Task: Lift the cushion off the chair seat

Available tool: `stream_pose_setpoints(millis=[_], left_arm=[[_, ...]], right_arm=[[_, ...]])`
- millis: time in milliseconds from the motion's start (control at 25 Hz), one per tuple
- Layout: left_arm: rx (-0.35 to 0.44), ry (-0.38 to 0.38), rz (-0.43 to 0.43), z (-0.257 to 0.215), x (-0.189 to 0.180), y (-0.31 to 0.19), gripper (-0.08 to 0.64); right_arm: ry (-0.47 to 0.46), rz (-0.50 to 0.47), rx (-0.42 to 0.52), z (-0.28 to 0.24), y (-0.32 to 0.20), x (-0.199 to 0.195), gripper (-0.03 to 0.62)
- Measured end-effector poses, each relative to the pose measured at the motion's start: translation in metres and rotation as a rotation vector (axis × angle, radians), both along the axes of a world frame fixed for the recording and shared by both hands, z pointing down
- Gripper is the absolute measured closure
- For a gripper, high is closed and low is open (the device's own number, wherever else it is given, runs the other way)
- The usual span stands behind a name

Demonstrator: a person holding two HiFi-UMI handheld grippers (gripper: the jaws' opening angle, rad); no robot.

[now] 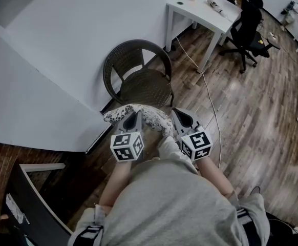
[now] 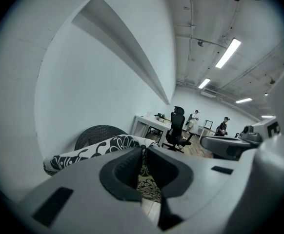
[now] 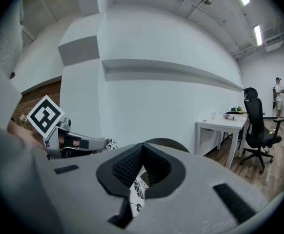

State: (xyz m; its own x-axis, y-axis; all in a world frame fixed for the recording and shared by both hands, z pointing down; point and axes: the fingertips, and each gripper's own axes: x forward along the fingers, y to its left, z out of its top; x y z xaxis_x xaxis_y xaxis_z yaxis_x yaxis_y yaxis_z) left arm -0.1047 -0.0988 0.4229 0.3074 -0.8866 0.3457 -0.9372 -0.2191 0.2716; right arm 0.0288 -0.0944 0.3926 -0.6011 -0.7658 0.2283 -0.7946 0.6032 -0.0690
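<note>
A black-and-white patterned cushion (image 1: 148, 117) hangs in the air in front of the dark wicker chair (image 1: 139, 76), clear of its bare seat. My left gripper (image 1: 134, 120) is shut on the cushion's left part and my right gripper (image 1: 176, 118) on its right edge. In the left gripper view the jaws (image 2: 143, 152) pinch the cushion (image 2: 95, 150), with the chair back (image 2: 95, 133) behind it. In the right gripper view the jaws (image 3: 143, 156) clamp a strip of the patterned fabric (image 3: 137, 189); the chair (image 3: 169, 144) shows just beyond.
A white wall runs close behind the chair. A white desk (image 1: 200, 9) and a black office chair (image 1: 249, 27) stand at the upper right. A cable (image 1: 208, 91) trails over the wooden floor. A dark cabinet (image 1: 31, 199) sits at the lower left.
</note>
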Motion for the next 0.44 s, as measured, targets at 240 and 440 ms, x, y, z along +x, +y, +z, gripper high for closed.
stream_pose_setpoints(millis=[240,440], left_arm=[[-0.014,-0.002,0.001,0.004,0.000,-0.005,0.529],[-0.014,-0.003,0.001,0.003,0.000,-0.011,0.529]], right_arm=[[-0.003,0.007,-0.006,0.006,-0.005,0.001,0.594],[0.002,0.007,-0.009,0.005,-0.012,-0.001,0.594]])
